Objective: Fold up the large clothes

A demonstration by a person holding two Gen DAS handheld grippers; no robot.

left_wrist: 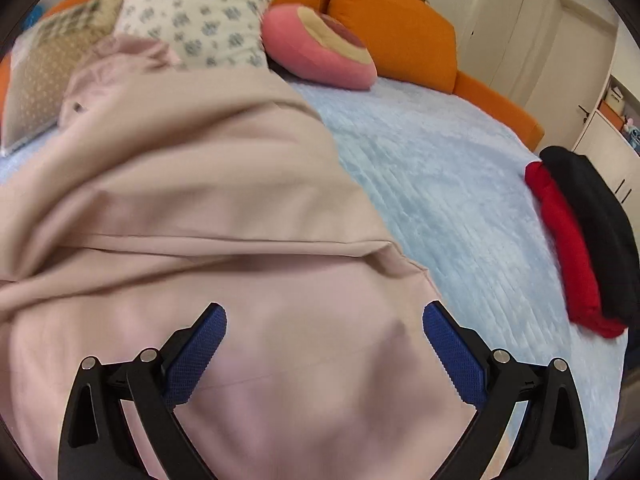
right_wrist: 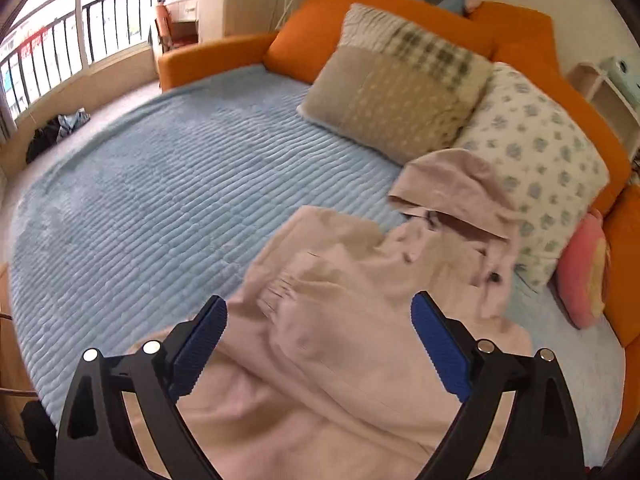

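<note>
Pink garment point(left_wrist: 192, 208): smooth matt woven cloth, soft creases, stitched seam lines. Bed cover point(right_wrist: 152, 184): pale blue plush, ribbed in quilted rows, fuzzy nap. Fingers point(left_wrist: 200, 354): blue pads, fine knurled rubbery texture, on matt black plastic arms with shiny metal pins. Headboard point(right_wrist: 400, 12): orange matt upholstery cloth. Round pink cushion point(left_wrist: 320, 52): fleecy plush. Patterned pillow point(right_wrist: 536, 168): printed cotton-like cloth. Red knit point(left_wrist: 568, 248), far right: coarse and woolly.

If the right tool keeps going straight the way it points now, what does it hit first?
Most likely the pink garment spread on the blue bedspread: it fills the gap between the open right tool's fingers. The distance to it is unclear.
</note>
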